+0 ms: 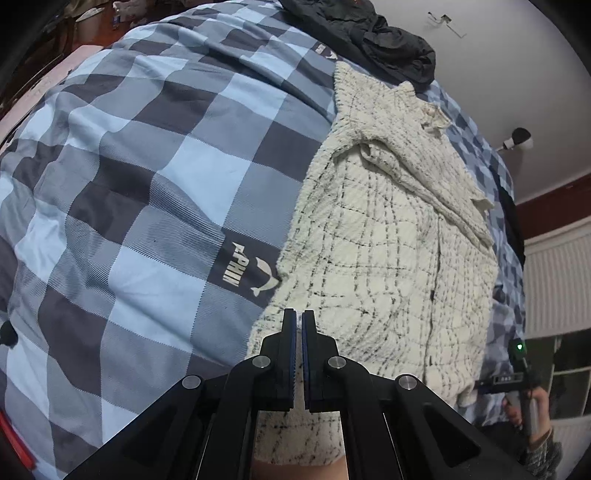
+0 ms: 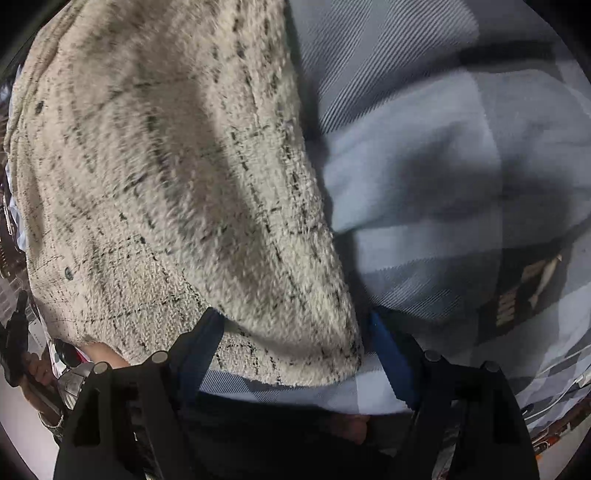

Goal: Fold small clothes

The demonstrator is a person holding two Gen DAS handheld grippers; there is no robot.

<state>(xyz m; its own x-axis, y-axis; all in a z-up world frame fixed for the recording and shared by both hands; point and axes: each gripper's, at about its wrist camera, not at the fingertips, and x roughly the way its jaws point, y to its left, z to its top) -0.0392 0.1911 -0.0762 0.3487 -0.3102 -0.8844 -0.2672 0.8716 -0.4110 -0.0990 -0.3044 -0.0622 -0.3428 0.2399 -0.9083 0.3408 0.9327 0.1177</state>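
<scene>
A cream knit sweater point(image 1: 388, 240) with thin black grid lines lies spread on a blue checked duvet point(image 1: 129, 184), one sleeve folded across its chest. My left gripper point(image 1: 299, 325) is shut, its tips over the sweater's near hem; I cannot tell whether fabric is pinched between them. In the right wrist view the sweater point(image 2: 166, 166) fills the left half, blurred. My right gripper point(image 2: 295, 332) stands open and wide, and the sweater's rounded corner lies between its blue pads point(image 2: 388, 350) on the duvet point(image 2: 443, 166).
A heap of dark clothing point(image 1: 369, 33) lies at the duvet's far end, just past the sweater's collar. A white radiator point(image 1: 554, 280) stands beyond the bed at the right. A person's hand point(image 1: 532, 410) holds the other gripper's handle near the sweater's right edge.
</scene>
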